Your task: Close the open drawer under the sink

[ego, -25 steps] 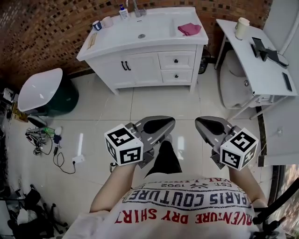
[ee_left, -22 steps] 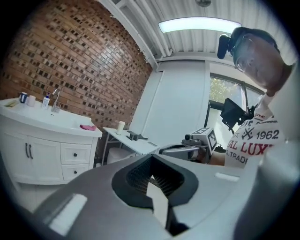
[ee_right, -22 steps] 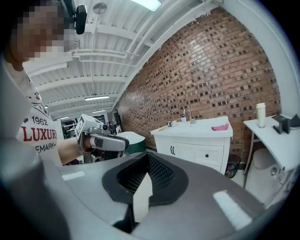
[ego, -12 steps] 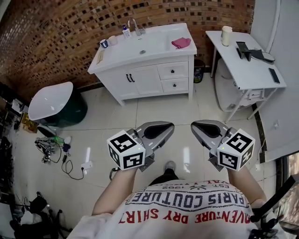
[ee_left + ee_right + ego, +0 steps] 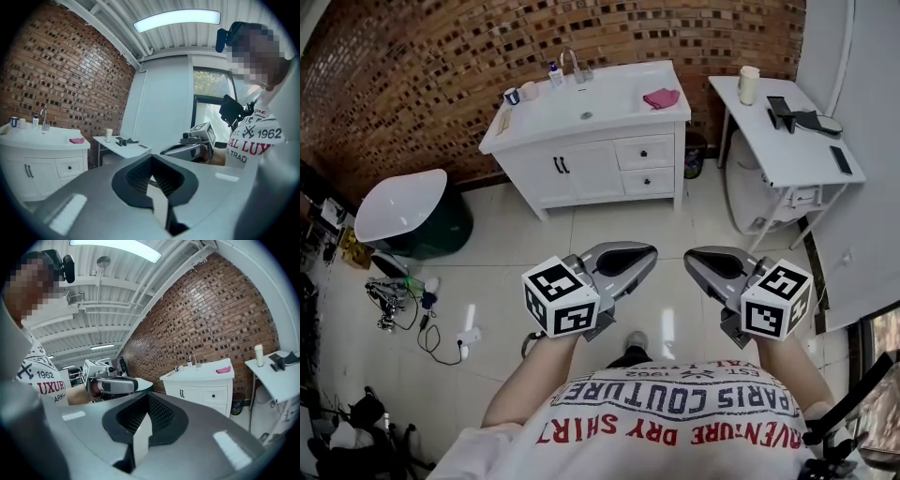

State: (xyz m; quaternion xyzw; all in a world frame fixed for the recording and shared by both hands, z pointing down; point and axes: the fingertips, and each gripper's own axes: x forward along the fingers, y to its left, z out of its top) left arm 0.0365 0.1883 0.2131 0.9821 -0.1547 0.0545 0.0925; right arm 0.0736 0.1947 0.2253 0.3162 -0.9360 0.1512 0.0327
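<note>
White vanity cabinet [image 5: 581,164] far centre against the brick wall [image 5: 412,66], sink [image 5: 609,94] in its top, pink cloth [image 5: 661,97] on the right end. Two drawers in the cabinet's right half, upper drawer [image 5: 644,152] over lower drawer [image 5: 647,180], both fronts seemingly flush. Left gripper [image 5: 649,251] and right gripper [image 5: 690,258] side by side, near, over the tiled floor [image 5: 675,220], well apart from the cabinet; fingers of each closed together, nothing held. White desk [image 5: 778,150] far right, cup [image 5: 749,84] at its far end.

left claw [image 5: 639,256] and right claw [image 5: 701,260] held side by side, jaws pressed together, empty.
</note>
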